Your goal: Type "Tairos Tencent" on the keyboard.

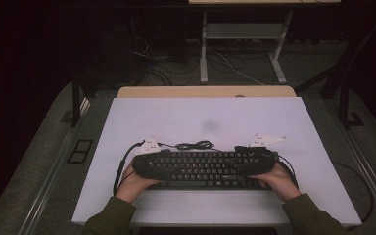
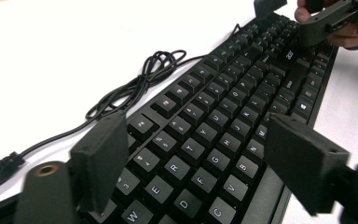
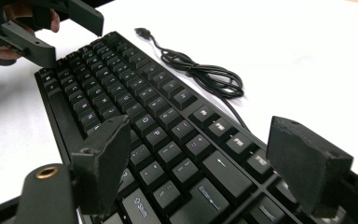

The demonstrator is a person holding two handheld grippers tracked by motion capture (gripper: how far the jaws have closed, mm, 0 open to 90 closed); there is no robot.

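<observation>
The flat black plastic computer keyboard point(image 1: 203, 169) lies near my edge of the white table point(image 1: 205, 117), its long axis running left to right between my claws. My left gripper point(image 2: 200, 161) straddles its left end, my right gripper point(image 3: 205, 163) its right end, each equally near. Both stand released, jaws wide, front and back edges between them. Its black coiled cable point(image 1: 195, 145) lies just behind.

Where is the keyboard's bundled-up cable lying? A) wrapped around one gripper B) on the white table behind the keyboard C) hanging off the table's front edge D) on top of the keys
B: the coiled cable lies on the white table, on the far side of the keyboard from the person, off the keys.
</observation>
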